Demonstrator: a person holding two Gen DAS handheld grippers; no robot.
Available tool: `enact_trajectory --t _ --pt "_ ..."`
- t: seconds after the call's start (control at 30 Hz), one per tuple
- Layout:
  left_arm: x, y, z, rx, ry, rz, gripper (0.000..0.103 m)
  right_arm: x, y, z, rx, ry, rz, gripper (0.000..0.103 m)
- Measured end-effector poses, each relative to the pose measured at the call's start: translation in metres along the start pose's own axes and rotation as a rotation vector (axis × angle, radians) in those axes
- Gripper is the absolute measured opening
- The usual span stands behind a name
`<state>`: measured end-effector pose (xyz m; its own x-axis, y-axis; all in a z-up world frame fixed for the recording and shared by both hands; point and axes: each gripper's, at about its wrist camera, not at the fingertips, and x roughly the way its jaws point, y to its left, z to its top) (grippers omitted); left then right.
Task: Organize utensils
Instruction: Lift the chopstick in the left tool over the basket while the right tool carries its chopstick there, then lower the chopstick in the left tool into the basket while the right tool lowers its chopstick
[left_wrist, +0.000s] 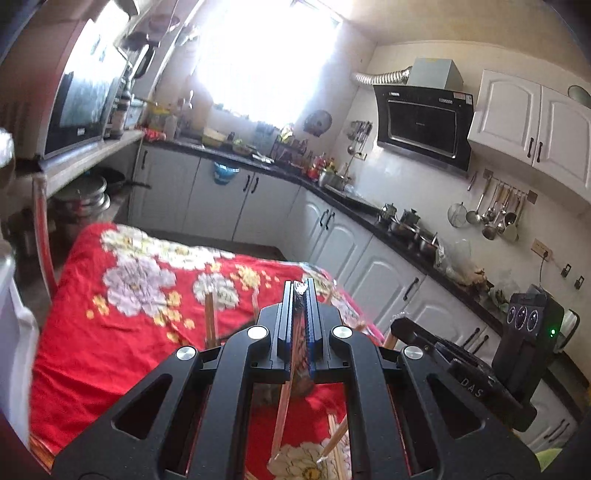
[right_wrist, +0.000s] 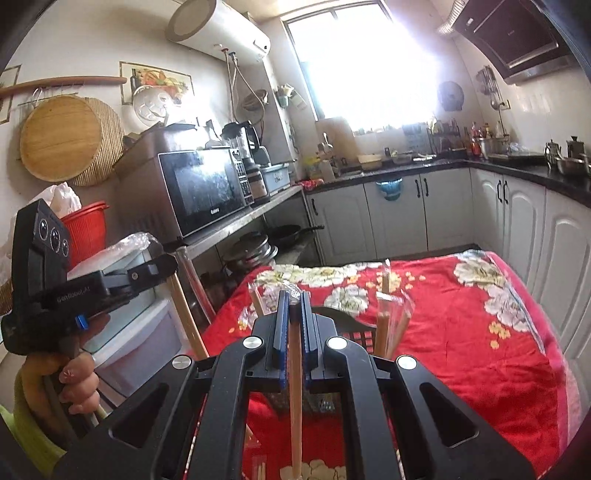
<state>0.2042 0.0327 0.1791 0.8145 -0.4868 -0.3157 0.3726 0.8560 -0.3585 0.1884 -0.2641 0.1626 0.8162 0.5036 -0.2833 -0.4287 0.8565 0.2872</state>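
My left gripper (left_wrist: 300, 290) is shut on a dark-handled fork (left_wrist: 303, 332) whose metal tines poke out past the fingertips. My right gripper (right_wrist: 293, 297) is shut on a pair of wooden chopsticks in a clear wrapper (right_wrist: 294, 387); they hang down below the jaws. Both are held above a table under a red flowered cloth (left_wrist: 122, 306). Several wrapped chopsticks (right_wrist: 386, 325) stand in a dark utensil holder (right_wrist: 351, 328) just ahead of my right gripper. More chopsticks (left_wrist: 210, 317) show ahead of and under my left gripper. The left gripper's body also shows in the right wrist view (right_wrist: 55, 280).
White cabinets with a black counter (left_wrist: 369, 206) run along the back and right, crowded with pots and bottles. A microwave (right_wrist: 203, 188) sits on a steel shelf at left. Ladles hang on the wall (left_wrist: 495, 214). A red basket (right_wrist: 86, 229) stands at far left.
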Motion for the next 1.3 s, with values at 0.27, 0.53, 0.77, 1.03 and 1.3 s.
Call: enact_trajectory --t 0.27,0.53,0.77,1.03,1.3 --pt "-0.001 0.002 0.025 0.025 -0.054 0.036 0.003 0.006 0.001 0.021 -0.013 -0.040 -0.007 0.006" --pt "0.009 0.005 0.046 0.029 -0.101 0.067 0.003 0.013 0.007 0.041 -0.049 -0.092 -0.026 0.006" --pt "0.019 0.009 0.056 0.026 -0.157 0.104 0.003 0.024 0.012 0.053 -0.112 -0.150 -0.067 0.006" --pt "0.036 0.014 0.053 0.008 -0.165 0.101 0.003 0.039 0.014 0.057 -0.127 -0.196 -0.076 0.006" --pt "0.053 0.019 0.045 -0.010 -0.146 0.084 0.003 0.056 0.009 0.051 -0.145 -0.215 -0.076 0.006"
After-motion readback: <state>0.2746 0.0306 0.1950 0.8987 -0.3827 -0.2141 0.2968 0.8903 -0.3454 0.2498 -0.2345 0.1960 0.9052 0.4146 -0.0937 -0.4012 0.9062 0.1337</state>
